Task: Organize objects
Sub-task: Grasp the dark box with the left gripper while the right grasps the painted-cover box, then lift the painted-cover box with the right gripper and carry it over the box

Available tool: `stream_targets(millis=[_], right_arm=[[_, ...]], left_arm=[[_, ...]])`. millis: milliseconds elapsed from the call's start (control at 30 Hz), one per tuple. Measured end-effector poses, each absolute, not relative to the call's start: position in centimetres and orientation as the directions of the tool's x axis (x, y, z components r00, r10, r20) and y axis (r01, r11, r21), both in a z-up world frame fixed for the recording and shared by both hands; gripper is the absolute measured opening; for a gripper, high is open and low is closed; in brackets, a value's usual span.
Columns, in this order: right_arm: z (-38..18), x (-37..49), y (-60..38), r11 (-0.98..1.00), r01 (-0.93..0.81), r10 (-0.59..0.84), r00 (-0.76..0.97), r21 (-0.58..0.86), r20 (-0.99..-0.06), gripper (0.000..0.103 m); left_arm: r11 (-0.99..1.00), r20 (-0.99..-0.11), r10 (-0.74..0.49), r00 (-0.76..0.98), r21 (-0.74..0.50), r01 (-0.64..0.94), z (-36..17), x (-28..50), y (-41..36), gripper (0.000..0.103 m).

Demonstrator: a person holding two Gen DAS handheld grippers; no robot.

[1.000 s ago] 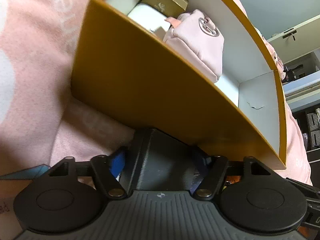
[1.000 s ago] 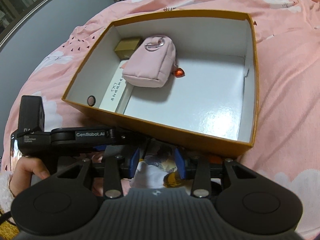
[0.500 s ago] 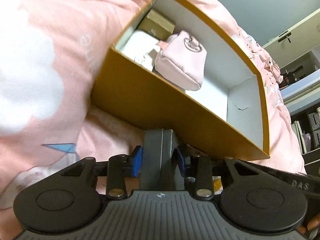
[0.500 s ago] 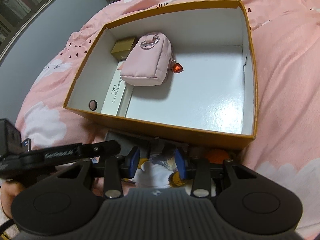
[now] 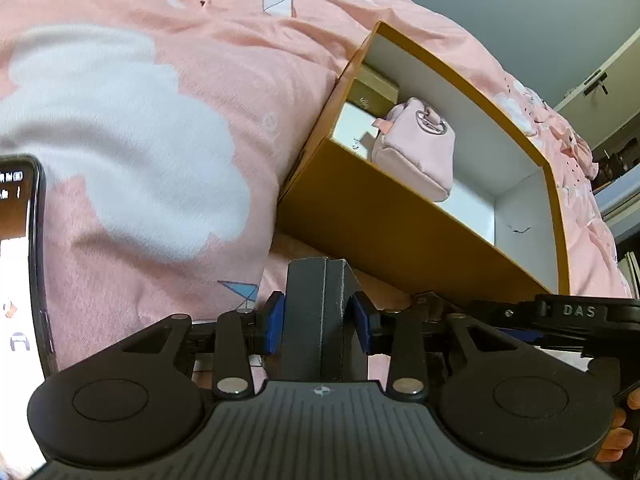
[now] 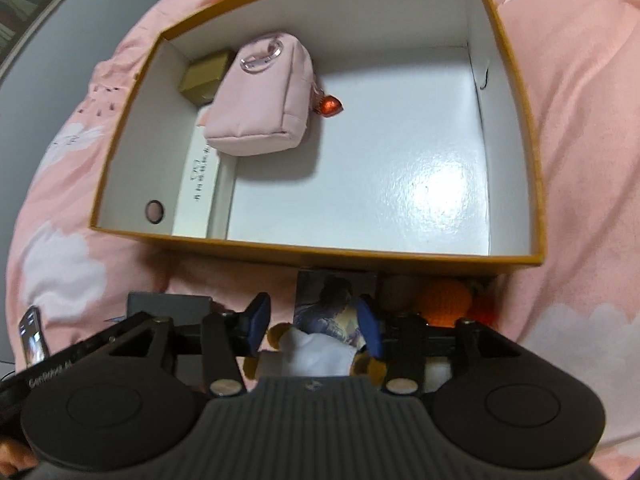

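The left gripper's (image 5: 319,326) blue fingers (image 5: 274,322) are clamping a dark grey box (image 5: 320,312), its bottom hidden. The right gripper's (image 6: 313,324) fingers (image 6: 256,324), just opening, are straddling a half-hidden plush toy (image 6: 316,350) without pressing it. Only the right view is showing the orange ball (image 6: 444,298) beside the orange storage box (image 6: 400,254) on the bed (image 6: 580,184), with the pink pouch (image 6: 260,100) inside.

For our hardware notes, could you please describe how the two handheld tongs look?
Both the left tongs and right tongs are matte black, with a ribbed centre, two round discs, silver pivot screws and blue fingertip pads. White lettering marks their side bars.
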State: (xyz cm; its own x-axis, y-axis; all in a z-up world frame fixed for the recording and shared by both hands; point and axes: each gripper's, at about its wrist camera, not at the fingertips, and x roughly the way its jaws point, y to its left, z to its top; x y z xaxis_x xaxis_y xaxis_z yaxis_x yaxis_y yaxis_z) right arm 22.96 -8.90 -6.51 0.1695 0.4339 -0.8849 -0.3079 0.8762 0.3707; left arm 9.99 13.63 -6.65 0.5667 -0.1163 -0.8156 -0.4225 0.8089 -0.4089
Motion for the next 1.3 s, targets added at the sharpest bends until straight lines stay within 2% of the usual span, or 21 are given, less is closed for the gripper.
stream_targets(millis=[100, 200, 367, 433, 533, 900, 1300], right_arm=[[-7.3, 23.2, -7.8, 0.893, -0.299, 0.395, 0.163, 0.337, -0.904, 0.059], [-8.3, 23.5, -6.9, 0.905, -0.302, 0.356, 0.155, 0.299, -0.922, 0.062], [-9.4, 23.8, -5.7, 0.917, -0.334, 0.281, 0.157, 0.217, -0.947, 0.064], [-9.9, 23.9, -5.4, 0.920, -0.343, 0.257, 0.156, 0.192, -0.954, 0.061], [-10.9, 23.9, -5.3, 0.918, -0.347, 0.247, 0.128, 0.190, -0.960, 0.062], [-6.7, 20.8, -4.6, 0.842, -0.497, 0.335, 0.180, 0.209, -0.925, 0.060], [1.0, 17.1, -5.5, 0.769, -0.605, 0.467, 0.311, 0.207, -0.828, 0.059]], left_arm=[[0.809, -0.813, -0.123, 0.569, -0.414, -0.417, -6.8, 9.6, 13.9, 0.041], [0.806, -0.810, -0.132, 0.571, -0.423, -0.413, -6.9, 9.5, 14.0, 0.041], [0.810, -0.809, -0.150, 0.568, -0.430, -0.399, -7.0, 9.7, 13.6, 0.041], [0.812, -0.810, -0.159, 0.565, -0.433, -0.392, -7.0, 9.7, 13.3, 0.041], [0.815, -0.809, -0.167, 0.563, -0.435, -0.383, -7.1, 9.8, 13.0, 0.041], [0.812, -0.790, -0.162, 0.591, -0.447, -0.375, -6.2, 9.2, 12.9, 0.041], [0.838, -0.705, -0.130, 0.697, -0.454, -0.303, -1.8, 7.9, 12.0, 0.041]])
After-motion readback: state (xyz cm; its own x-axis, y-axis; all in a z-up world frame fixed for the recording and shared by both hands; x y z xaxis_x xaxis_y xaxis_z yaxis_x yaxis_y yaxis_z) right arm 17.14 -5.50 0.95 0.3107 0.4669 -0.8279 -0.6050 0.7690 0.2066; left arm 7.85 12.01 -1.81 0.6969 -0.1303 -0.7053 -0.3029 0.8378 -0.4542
